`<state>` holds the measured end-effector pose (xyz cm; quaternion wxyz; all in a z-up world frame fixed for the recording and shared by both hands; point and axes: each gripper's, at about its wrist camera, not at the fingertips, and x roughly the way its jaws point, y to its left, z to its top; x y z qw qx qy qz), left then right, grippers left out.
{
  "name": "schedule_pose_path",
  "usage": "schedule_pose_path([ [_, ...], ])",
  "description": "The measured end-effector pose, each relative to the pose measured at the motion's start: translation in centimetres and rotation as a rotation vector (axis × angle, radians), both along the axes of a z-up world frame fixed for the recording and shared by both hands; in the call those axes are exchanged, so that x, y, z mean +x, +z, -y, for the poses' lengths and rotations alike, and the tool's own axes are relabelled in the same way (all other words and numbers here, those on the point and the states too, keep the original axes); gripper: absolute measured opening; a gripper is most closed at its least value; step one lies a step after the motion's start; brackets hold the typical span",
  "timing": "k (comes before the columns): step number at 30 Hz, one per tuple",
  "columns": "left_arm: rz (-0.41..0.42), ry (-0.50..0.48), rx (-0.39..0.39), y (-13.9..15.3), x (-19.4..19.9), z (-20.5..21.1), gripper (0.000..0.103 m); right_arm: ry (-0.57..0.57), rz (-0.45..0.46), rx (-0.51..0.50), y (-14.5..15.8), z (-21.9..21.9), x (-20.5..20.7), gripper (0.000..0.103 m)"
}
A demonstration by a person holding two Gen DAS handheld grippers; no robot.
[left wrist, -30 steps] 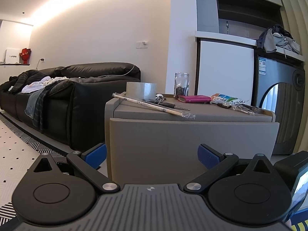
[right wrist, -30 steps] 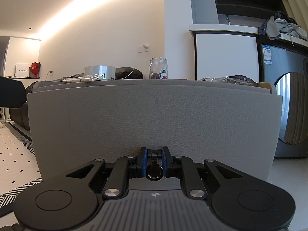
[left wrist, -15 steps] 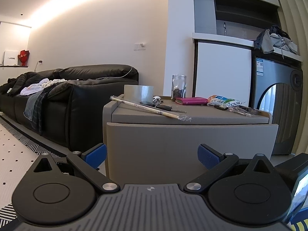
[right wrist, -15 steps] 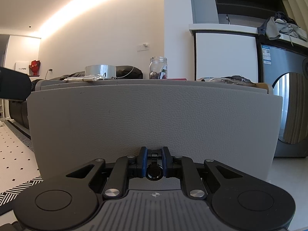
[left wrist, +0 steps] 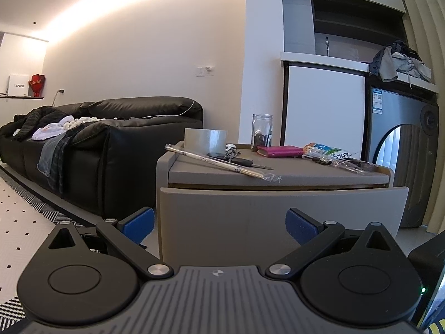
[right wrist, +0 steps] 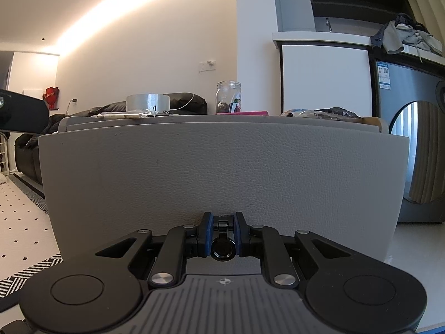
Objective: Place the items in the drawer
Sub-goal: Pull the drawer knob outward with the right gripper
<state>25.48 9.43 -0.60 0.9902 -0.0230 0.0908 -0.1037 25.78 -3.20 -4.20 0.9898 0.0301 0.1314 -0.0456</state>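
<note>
A grey cabinet has a drawer front (left wrist: 278,211) standing slightly out from under its top. On the top lie a tape roll (left wrist: 205,139), a glass jar (left wrist: 262,132), a magenta wallet (left wrist: 279,151), a snack packet (left wrist: 331,150), a long wrapped metal rod (left wrist: 217,161) and keys (left wrist: 228,153). My left gripper (left wrist: 219,222) is open, low in front of the drawer's left half, touching nothing. My right gripper (right wrist: 223,233) is shut on the black knob (right wrist: 222,249) at the bottom of the drawer front (right wrist: 222,167). The drawer's inside is hidden.
A black sofa (left wrist: 111,139) with clothes on it stands left of the cabinet. A washing machine (left wrist: 403,153) stands to the right, with a white cupboard (left wrist: 325,105) behind. The white dotted floor (left wrist: 22,222) has a striped rug edge at the left.
A thin gap has opened between the cabinet top and the drawer front, which has come out slightly with my right gripper. My left gripper has shifted a little and stays open.
</note>
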Motion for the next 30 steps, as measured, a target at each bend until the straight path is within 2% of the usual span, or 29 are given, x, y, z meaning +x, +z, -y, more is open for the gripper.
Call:
schedule_pose_path([
  [30,0.04,-0.038,0.031,1.1,-1.8,1.0,0.103,0.025,-0.027,0.01,0.8,0.1,-4.5,0.017],
])
